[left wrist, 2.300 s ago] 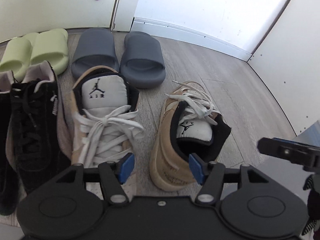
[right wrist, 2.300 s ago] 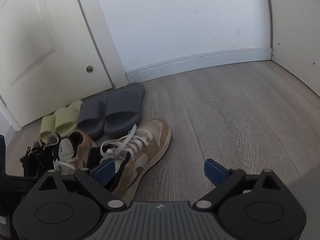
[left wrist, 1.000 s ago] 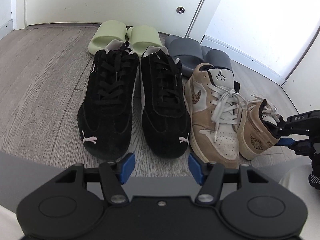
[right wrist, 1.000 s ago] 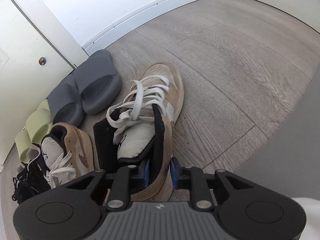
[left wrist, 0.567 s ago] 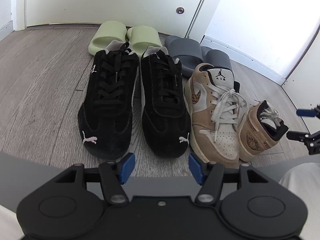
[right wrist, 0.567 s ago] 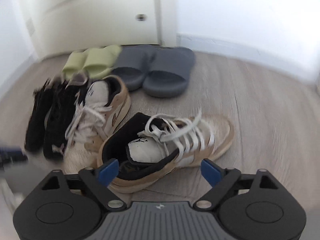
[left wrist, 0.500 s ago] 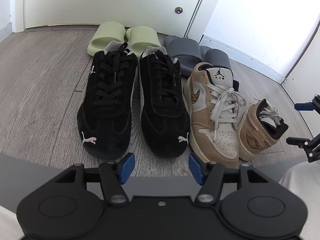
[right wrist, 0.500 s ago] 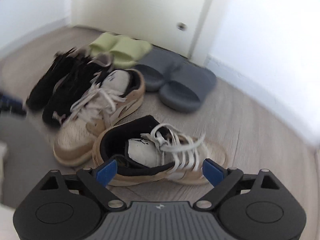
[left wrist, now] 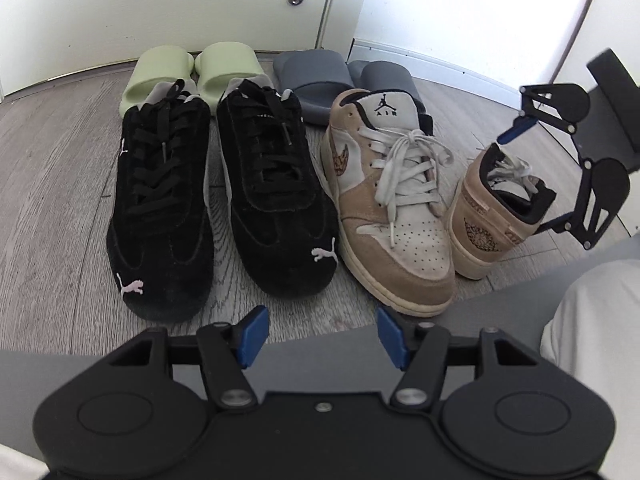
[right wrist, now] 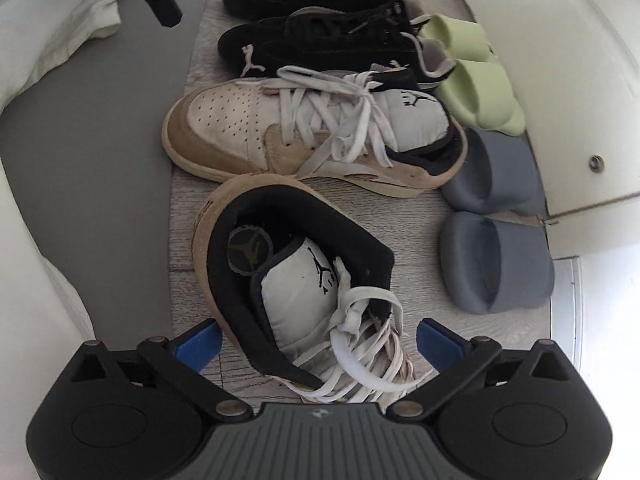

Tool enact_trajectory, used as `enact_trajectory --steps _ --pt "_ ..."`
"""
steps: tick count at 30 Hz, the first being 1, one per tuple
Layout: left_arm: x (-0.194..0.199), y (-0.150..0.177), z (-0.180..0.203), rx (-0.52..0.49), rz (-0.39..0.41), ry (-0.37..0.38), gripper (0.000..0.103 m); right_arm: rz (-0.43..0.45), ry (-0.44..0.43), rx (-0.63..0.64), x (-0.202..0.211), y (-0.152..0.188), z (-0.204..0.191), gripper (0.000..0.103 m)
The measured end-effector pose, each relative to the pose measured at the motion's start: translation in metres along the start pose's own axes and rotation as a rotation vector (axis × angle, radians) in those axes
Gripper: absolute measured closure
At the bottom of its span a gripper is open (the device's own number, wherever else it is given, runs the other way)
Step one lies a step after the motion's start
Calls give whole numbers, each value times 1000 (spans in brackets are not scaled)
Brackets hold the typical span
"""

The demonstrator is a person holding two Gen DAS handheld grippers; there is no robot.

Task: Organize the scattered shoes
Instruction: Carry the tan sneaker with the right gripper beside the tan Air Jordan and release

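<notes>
The sorting looked nearly finished. On the grey wood-plank floor point(left wrist: 52, 168), two black suede lace-up sneakers point(left wrist: 216, 200) stood side by side, toes toward the left wrist camera, with a pair of pale green foam slides point(left wrist: 192, 68) and a pair of grey foam slides point(left wrist: 344, 80) lined up behind them against the white door point(left wrist: 160, 4). Next to the black pair stood a tan-and-white leather low-top sneaker point(left wrist: 388, 208) pointing the same way. Its mate, the second tan-and-white sneaker point(right wrist: 296, 292), stood just beside it but reversed, heel toward the left camera and toe toward the wall. By my judgement that one shoe was the only job left: it needed turning round and setting level with its partner.

The right gripper point(right wrist: 316, 344) hung straight over that reversed shoe with its jaws opening, spread almost fully; the shoe's collar and laces lay between the blue pads, which did not press on it. The left gripper point(left wrist: 320, 336) hovered low in front of the black pair, jaws about half spread with nothing between them.

The left wrist view showed the whole row from the front and the right gripper from the side, above the heel. The right wrist view alone looked down into the reversed shoe, at its insole logo and padded tongue, and caught the left gripper at the top corner beside white cloth point(right wrist: 60, 28).
</notes>
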State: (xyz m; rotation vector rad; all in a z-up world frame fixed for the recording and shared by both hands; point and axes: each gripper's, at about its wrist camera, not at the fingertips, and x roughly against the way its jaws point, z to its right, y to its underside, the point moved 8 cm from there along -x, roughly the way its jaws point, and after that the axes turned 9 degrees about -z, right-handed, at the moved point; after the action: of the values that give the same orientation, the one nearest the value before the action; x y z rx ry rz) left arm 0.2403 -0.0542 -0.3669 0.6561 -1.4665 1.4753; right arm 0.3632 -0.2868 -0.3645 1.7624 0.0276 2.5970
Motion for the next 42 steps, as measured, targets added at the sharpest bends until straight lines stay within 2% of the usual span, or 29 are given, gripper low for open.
enact_trajectory --steps 3,9,14,20,23,28,31,33,38,42 --pt "-1 1 3 -16 -2 7 42 -6 -61 41 -13 -9 1 0" --pt "-5 1 4 -11 -21 16 42 21 -97 52 -39 -23 -8 0" --pt "-5 0 3 -7 -22 14 42 54 -112 45 -43 -19 -11 0" --pt "-3 0 3 -10 -12 2 42 47 -103 -115 -42 -13 -9 3" --pt "-2 0 3 -12 -7 -4 42 51 -71 -236 -40 -8 -9 5" --pt "-1 1 4 -18 1 -15 42 45 -52 -484 -39 4 -5 7" --pt "-1 1 4 -21 4 -19 42 19 -47 -789 -41 19 12 12" --pt "-1 1 4 -22 5 -22 42 -11 -51 -1053 -43 34 27 13" --pt "0 1 4 -21 8 -29 42 -80 -68 -1424 -48 50 48 13" --pt "1 0 5 -26 13 -30 42 -165 -131 -1694 -54 60 57 13"
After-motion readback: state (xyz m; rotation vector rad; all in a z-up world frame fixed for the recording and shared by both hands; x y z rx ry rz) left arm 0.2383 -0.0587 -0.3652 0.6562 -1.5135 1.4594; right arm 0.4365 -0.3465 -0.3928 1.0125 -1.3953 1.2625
